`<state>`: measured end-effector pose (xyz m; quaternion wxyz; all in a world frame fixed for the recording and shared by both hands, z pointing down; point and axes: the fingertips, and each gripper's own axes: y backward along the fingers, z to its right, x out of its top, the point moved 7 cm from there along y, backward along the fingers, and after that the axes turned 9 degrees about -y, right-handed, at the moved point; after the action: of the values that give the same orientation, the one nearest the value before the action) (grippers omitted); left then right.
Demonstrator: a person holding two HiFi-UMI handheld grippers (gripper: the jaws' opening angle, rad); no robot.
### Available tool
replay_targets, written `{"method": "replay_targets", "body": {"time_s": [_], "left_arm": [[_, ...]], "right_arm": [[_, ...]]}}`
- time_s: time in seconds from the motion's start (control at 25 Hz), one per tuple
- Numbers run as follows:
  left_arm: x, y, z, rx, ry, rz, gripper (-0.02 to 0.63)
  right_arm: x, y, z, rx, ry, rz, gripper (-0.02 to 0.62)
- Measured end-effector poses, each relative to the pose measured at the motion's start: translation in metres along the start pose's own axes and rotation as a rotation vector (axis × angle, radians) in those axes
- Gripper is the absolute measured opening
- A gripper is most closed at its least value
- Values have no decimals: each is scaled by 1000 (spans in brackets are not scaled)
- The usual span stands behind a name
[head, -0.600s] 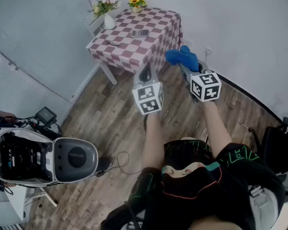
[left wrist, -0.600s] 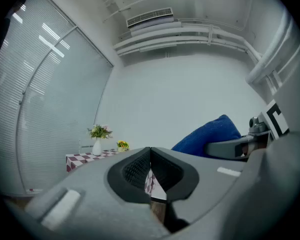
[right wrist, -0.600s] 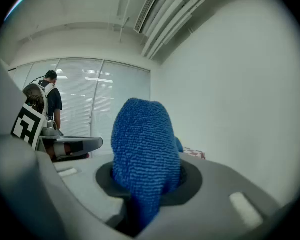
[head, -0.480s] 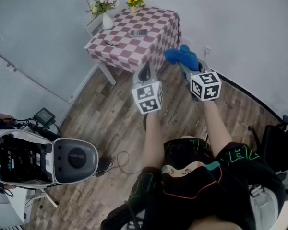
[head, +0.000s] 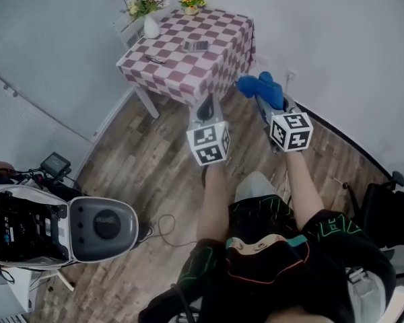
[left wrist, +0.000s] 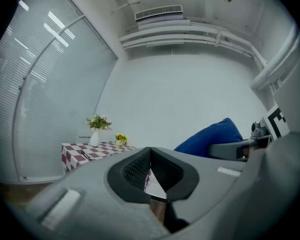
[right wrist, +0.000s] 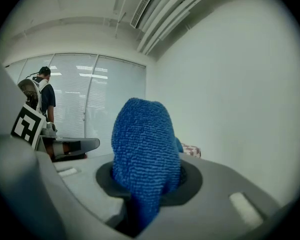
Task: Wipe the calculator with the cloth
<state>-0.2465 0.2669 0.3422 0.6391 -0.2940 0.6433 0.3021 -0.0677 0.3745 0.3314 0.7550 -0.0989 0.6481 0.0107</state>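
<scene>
Right gripper (right wrist: 146, 171) pinching nubbly blue cloth (right wrist: 142, 144), left gripper (left wrist: 150, 154) pressed together, empty, both short of checkered table (head: 222, 32) bearing flat dark calculator (head: 196, 46)

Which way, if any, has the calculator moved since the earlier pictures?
No. The calculator keeps its spot on the checked table, right of the white vase.

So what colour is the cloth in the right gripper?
Blue; the cloth shows best in the right gripper view.
</scene>
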Motion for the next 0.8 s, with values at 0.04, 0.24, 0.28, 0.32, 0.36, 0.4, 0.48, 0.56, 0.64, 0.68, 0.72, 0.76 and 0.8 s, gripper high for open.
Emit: {"method": "replay_targets", "body": {"time_s": [0.04,0.24,0.28,0.32,0.36,0.4,0.48,0.56,0.64,0.68,0.72,0.76,0.8], "left_arm": [[-5,-3,0,0,17,-8,11],[-31,-29,9,-54,51,-42,11],[-38,-35,7,-54,40,-64,11],[-47,-40,4,-46,33,-90,11],[-55,-45,0,-31,31,-112,11],[-60,-52,-7,-14,33,-128,11],[-64,-69,-23,23,45,-142,11],[-67,-85,-34,51,62,-157,11],[-72,-103,-36,61,75,-173,11],[-76,-113,-35,63,81,-183,11],[-81,-124,-34,64,86,-196,11],[-86,-136,-33,65,92,-208,11],[-90,-148,-33,67,99,-218,11]], "right_arm": [[-3,-2,3,0,-1,-9,107],[-11,-18,26,-16,49,-50,108],[-13,-26,30,-14,46,-56,109],[-17,-35,33,-9,38,-67,109],[-21,-44,37,-1,31,-82,109],[-24,-55,41,8,27,-96,109],[-27,-80,46,28,17,-119,109],[-30,-99,51,49,10,-144,109],[-32,-115,62,70,11,-169,109],[-33,-124,70,73,9,-182,109],[-35,-134,79,71,6,-196,109],[-36,-143,88,68,4,-208,109],[-36,-153,98,67,2,-217,110]]}}
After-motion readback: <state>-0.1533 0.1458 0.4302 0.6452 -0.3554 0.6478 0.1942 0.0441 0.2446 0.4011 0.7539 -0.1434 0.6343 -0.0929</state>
